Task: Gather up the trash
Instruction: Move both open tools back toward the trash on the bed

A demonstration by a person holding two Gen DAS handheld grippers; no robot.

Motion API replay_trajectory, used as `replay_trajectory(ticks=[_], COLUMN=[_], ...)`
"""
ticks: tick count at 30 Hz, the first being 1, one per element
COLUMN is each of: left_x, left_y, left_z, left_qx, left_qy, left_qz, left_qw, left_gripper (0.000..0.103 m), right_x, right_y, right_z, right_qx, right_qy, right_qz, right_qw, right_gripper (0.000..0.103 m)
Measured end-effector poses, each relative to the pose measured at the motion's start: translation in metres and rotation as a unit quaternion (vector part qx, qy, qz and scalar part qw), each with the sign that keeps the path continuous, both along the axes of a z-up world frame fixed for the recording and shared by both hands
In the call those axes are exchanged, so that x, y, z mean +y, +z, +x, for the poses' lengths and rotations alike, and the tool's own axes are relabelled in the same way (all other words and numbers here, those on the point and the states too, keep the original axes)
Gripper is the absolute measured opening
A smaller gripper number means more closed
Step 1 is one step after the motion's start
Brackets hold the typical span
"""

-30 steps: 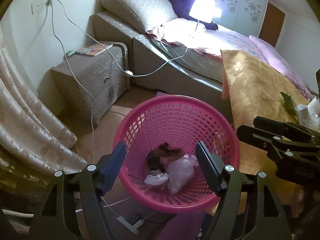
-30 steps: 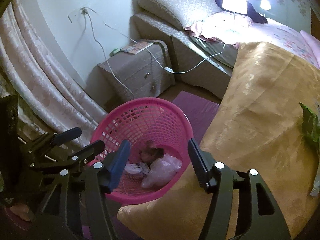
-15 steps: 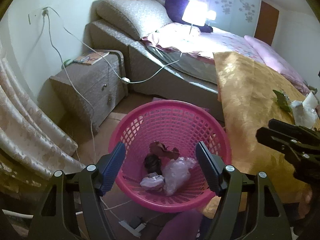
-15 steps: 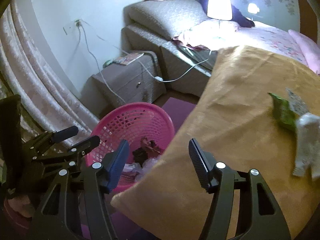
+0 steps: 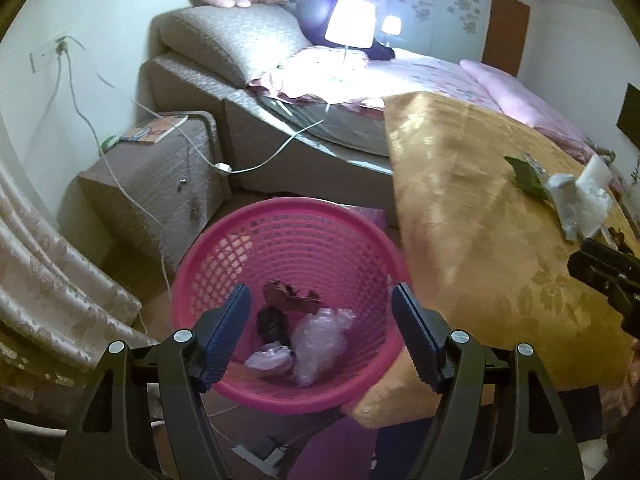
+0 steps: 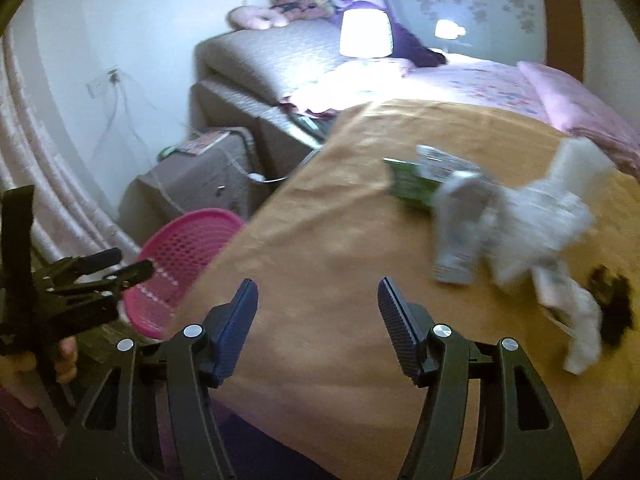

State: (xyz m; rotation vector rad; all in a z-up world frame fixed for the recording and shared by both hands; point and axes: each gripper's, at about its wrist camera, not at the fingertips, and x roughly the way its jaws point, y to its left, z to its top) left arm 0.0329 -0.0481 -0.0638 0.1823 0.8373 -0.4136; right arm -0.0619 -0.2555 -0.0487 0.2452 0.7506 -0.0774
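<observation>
A pink mesh basket [image 5: 288, 236] stands on the floor beside the bed, with crumpled plastic [image 5: 320, 344] and brown scraps [image 5: 292, 298] inside. My left gripper [image 5: 322, 328] hangs open above it, nothing between its fingers. My right gripper [image 6: 318, 312] is open and empty over the gold bedspread [image 6: 320, 208]. On that spread to its right lie a green wrapper [image 6: 412, 184], crumpled white wrappers [image 6: 512, 216] and a dark scrap [image 6: 612, 300]. The basket [image 6: 188, 240] shows at the left of the right wrist view, with the left gripper [image 6: 104, 270] in front of it.
A grey nightstand [image 5: 160, 176] with a book stands left of the basket, a white cable [image 5: 160, 248] draped over it. Curtains [image 5: 48, 288] hang at the left. A lit lamp [image 5: 350, 24] and pillows sit at the bed's head. A power strip [image 5: 264, 450] lies on the floor.
My right gripper has swung right, off the basket and onto the bedspread, bringing the wrappers into view. The left gripper shifted slightly and stays over the basket.
</observation>
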Motion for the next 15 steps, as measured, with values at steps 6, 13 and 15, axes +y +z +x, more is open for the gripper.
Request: replay_trajectory(ticks=[6,13,15], left_x=[-0.019,-0.05,-0.06], left_y=[0.002,0.006,0.006], left_z=[-0.01,-0.024,-0.027], left_qx=[0.004,-0.005,-0.006], left_qy=[-0.027,-0.065,-0.075], left_qz=[-0.006,-0.003,-0.002], left_qw=[0.9996,0.9979,0.9972], left_gripper=[0.07,0.07,0.07], right_x=[-0.026,-0.049,-0.057], right_y=[-0.001,-0.008,-0.009], right_z=[-0.026,-0.052,-0.057], right_qx=[-0.001,0.014,0.016], right_qy=[-0.033,-0.053,-0.062], right_qz=[-0.017,-0.037,-0.038], right_qw=[0.999,0.998,0.997], right_gripper=[0.061,0.061,0.061])
